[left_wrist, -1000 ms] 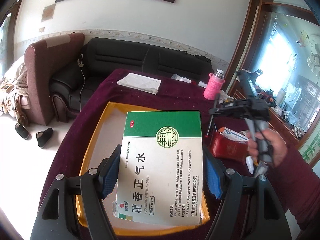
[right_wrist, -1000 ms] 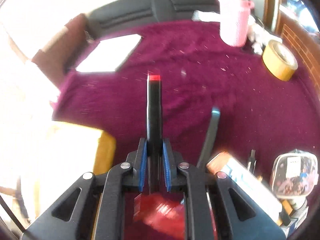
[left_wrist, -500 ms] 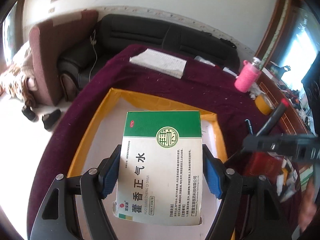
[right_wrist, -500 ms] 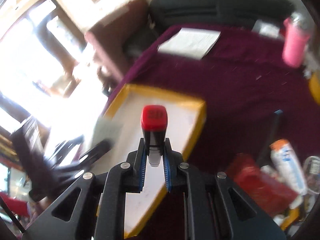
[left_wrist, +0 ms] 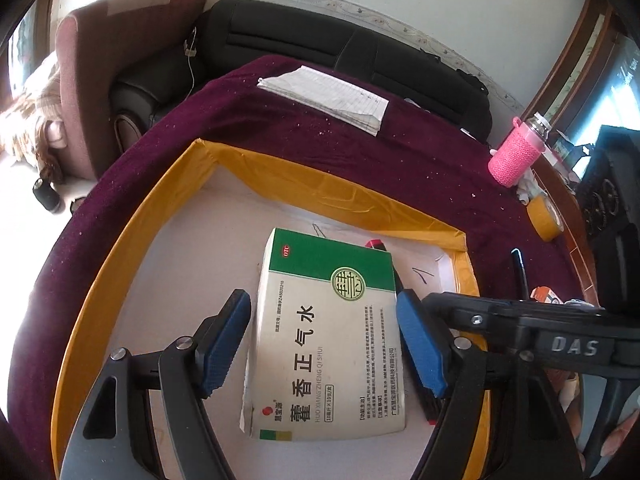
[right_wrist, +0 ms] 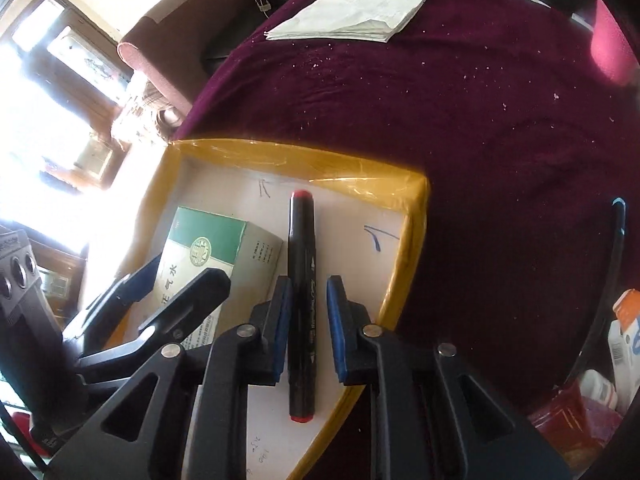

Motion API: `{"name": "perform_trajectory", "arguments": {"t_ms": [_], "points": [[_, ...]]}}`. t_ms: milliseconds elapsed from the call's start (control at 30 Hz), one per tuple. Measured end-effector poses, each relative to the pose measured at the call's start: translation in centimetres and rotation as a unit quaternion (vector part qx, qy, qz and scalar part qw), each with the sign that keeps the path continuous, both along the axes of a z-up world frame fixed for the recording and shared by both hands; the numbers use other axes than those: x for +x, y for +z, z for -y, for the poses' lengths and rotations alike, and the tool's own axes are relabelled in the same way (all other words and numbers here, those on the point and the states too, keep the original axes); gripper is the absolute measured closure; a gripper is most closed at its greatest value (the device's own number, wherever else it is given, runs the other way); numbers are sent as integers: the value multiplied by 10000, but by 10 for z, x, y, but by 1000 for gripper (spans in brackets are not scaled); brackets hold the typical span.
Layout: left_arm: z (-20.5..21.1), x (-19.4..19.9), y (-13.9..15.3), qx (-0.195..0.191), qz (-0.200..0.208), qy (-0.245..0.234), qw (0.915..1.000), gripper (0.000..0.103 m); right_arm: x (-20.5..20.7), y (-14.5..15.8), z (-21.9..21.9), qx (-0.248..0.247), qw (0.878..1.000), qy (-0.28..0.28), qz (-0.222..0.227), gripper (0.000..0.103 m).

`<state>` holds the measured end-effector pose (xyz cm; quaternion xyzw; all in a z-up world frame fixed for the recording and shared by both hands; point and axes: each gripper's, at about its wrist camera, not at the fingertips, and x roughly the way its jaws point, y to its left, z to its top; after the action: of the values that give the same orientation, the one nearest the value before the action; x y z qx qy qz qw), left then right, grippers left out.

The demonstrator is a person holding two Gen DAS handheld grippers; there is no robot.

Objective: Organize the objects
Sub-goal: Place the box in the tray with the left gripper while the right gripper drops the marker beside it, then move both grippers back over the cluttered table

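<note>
Left wrist view: the left gripper (left_wrist: 322, 342) is angled down into the tray (left_wrist: 120, 280), fingers spread beside the box (left_wrist: 324, 344), not pressing.

Right wrist view: the right gripper (right_wrist: 307, 320) is angled down, fingers opening around the marker (right_wrist: 302, 300) lying in the tray.

From the left wrist, the marker (left_wrist: 376, 245) lies mostly hidden behind the box (left_wrist: 326, 334) and the right gripper (left_wrist: 516, 320). The tray (left_wrist: 120, 280) runs off the bottom edge. The box's small print is unreadable.
</note>
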<state>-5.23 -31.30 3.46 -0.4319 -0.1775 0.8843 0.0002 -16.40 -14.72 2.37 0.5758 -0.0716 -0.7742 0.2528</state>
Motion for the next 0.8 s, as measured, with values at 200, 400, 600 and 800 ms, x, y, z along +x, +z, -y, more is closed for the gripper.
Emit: {"name": "perform_trajectory", "arguments": {"t_ms": [200, 400, 600, 800], "points": [[16, 29, 17, 247, -199, 823, 9961, 33, 45, 49, -38, -207, 9974, -257, -639, 59], [-9, 59, 28, 314, -199, 841, 9958, 30, 112, 88, -89, -197, 9884, -485, -1423, 55], [-40, 129, 109, 21, -1244, 642, 9901, 30, 191, 149, -155, 181, 9726, -589, -2241, 56], [-72, 210, 176, -161, -2125, 440, 9760, 30, 271, 207, -217, 91, 9488, -932, -3018, 27]]}}
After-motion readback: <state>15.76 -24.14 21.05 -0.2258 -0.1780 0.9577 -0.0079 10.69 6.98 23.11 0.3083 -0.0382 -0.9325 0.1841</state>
